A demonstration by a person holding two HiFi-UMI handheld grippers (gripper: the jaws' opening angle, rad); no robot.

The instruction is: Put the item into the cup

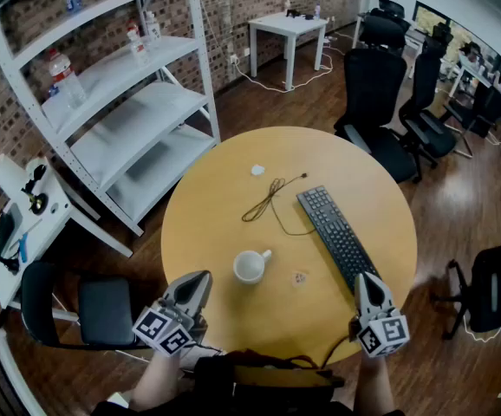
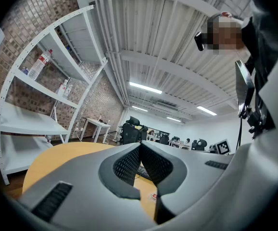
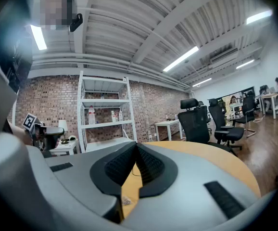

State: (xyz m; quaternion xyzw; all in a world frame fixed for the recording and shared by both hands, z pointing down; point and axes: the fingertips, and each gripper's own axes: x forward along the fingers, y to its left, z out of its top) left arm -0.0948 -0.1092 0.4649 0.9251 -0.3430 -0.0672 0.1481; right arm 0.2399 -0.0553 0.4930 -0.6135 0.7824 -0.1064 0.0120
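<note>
A white cup point(image 1: 250, 266) with a handle stands upright on the round wooden table point(image 1: 224, 189), near its front edge. A small packet-like item point(image 1: 299, 277) lies flat just right of the cup; it also shows between the jaws as a small packet point(image 2: 154, 196) and a small packet point(image 3: 125, 201). My left gripper point(image 1: 200, 277) hovers at the table's front left edge, shut and empty, its tips meeting point(image 2: 140, 145). My right gripper point(image 1: 365, 280) hovers at the front right edge, likewise shut and empty point(image 3: 135, 145). Both point toward the table's far side.
A black keyboard point(image 1: 337, 235) lies on the right of the table, a dark cable point(image 1: 272, 199) and a small white object point(image 1: 257, 170) behind the cup. White shelving point(image 1: 120, 102) stands at the left, office chairs point(image 1: 380, 85) at the back right, another chair point(image 1: 493, 284) at the right.
</note>
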